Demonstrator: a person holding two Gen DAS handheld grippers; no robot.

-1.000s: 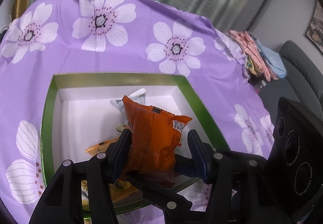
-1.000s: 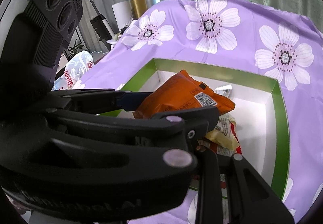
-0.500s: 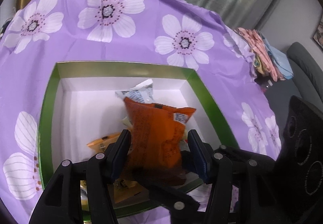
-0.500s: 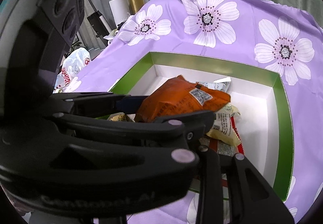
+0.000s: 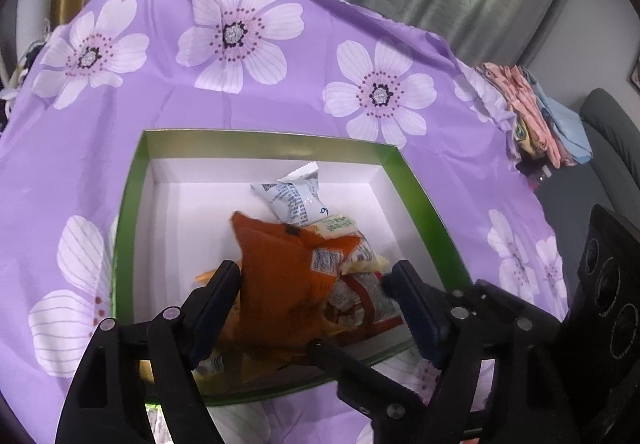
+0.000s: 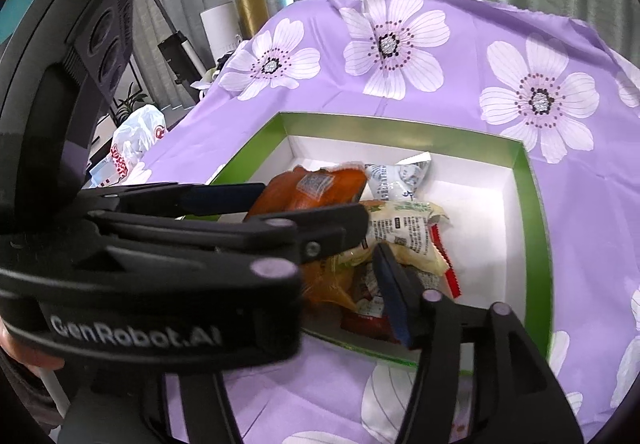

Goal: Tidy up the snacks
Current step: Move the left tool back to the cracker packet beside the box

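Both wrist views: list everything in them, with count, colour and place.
Box: 1, green rim, white inside, on the cloth.
Cloth: 1, purple with white flowers, under the box.
Orange packet: 1, orange, between the left jaws, over the box.
White packet: 1, white, in the box, behind the orange packet.
Cream packet: 1, cream with green label, in the box, on the pile.
Red packet: 1, red, low in the pile.
Clothes: 1 pile, pink and blue, off the cloth's right edge.
Bag: 1, white with red print, left of the cloth.
Left gripper: 1, black, jaws open.
Right gripper: 1, black, at the box's near edge, jaws partly hidden.
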